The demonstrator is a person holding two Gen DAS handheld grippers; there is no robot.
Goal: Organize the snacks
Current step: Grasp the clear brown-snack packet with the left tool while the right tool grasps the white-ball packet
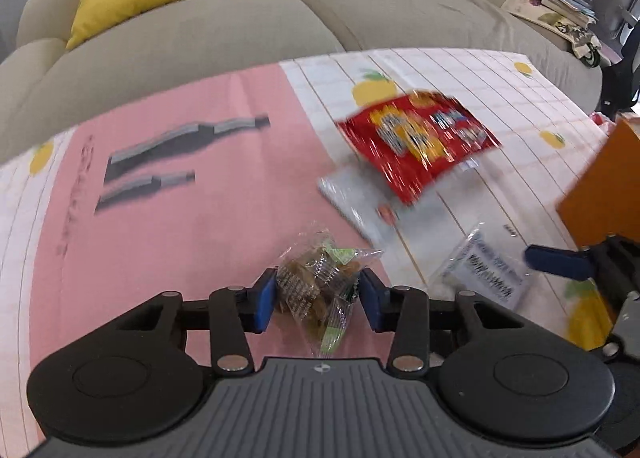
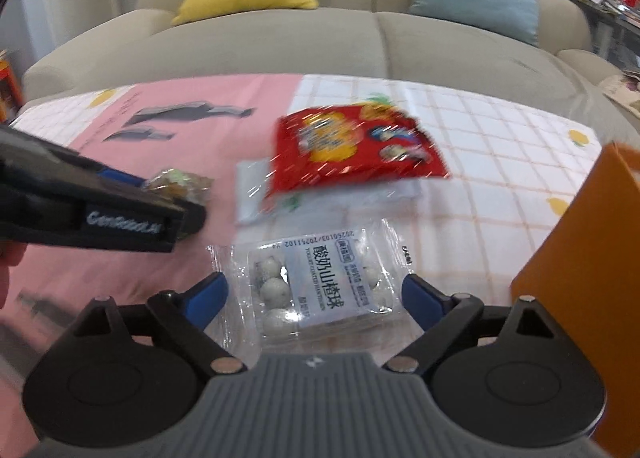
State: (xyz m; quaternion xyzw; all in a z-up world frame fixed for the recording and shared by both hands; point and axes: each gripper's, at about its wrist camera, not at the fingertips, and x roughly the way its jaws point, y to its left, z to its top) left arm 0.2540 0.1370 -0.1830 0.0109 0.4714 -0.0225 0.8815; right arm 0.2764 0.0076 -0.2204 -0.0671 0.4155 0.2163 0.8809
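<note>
Nearby, red snack bag [image 2: 352,146] overlaps clear packet [image 2: 256,194], beside orange box [image 2: 580,258].

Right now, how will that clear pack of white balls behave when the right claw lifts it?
The clear pack looks crinkly and thin, so probably floppy and slippery. The round balls inside may shift. The right claw straddles it, open.

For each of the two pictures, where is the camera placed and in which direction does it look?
Left wrist view: sits on the left gripper, looks forward and down at the clear candy packet between its fingers; the right gripper's blue fingertip shows at the right edge.
Right wrist view: sits on the right gripper, looks down at the clear pack of white balls between its open fingers; the left gripper enters from the left.
Both share the red snack bag, tablecloth, orange box and sofa.
</note>
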